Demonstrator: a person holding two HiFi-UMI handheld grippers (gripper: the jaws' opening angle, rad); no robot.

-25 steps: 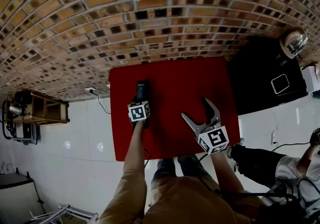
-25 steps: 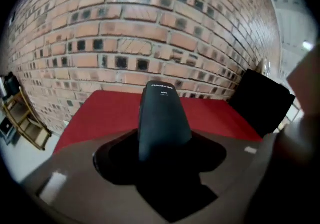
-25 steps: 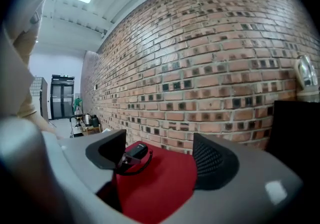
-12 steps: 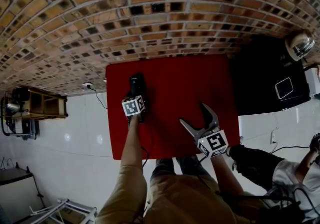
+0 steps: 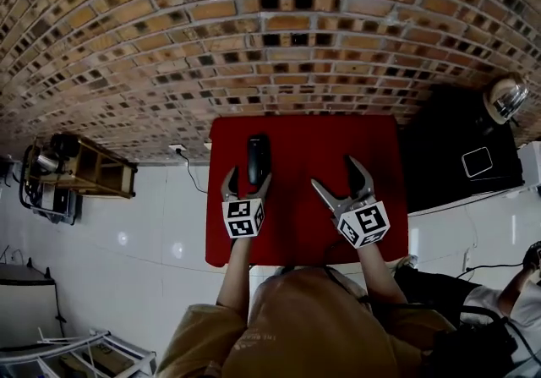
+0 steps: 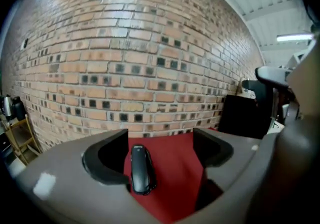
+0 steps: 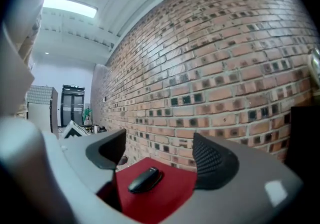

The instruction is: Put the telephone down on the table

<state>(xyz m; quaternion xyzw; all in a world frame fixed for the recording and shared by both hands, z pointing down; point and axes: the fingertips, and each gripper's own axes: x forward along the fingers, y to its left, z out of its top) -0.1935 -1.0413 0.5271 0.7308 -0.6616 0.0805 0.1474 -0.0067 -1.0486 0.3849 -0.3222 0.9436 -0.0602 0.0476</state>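
Observation:
The black telephone (image 5: 258, 161) lies flat on the red table (image 5: 304, 139), near its left side. My left gripper (image 5: 247, 186) hangs just short of the handset's near end, jaws opening wide, nothing between the pads. In the left gripper view the telephone (image 6: 141, 170) shows low between the jaws of that gripper (image 6: 160, 150), resting on the red table (image 6: 175, 163). My right gripper (image 5: 336, 178) is open and empty over the table's right half. In the right gripper view the telephone (image 7: 145, 179) lies ahead and to the left of the gripper (image 7: 160, 155).
A brick wall (image 5: 270, 30) runs behind the table. A black cabinet (image 5: 456, 148) with a metal vessel (image 5: 505, 97) stands to the right. A wooden shelf (image 5: 80, 169) is at the left, a seated person (image 5: 473, 283) at the lower right.
The left gripper has let go of the telephone, opened and drawn back and up from it. The handset stays on the red table. The right gripper rose a little.

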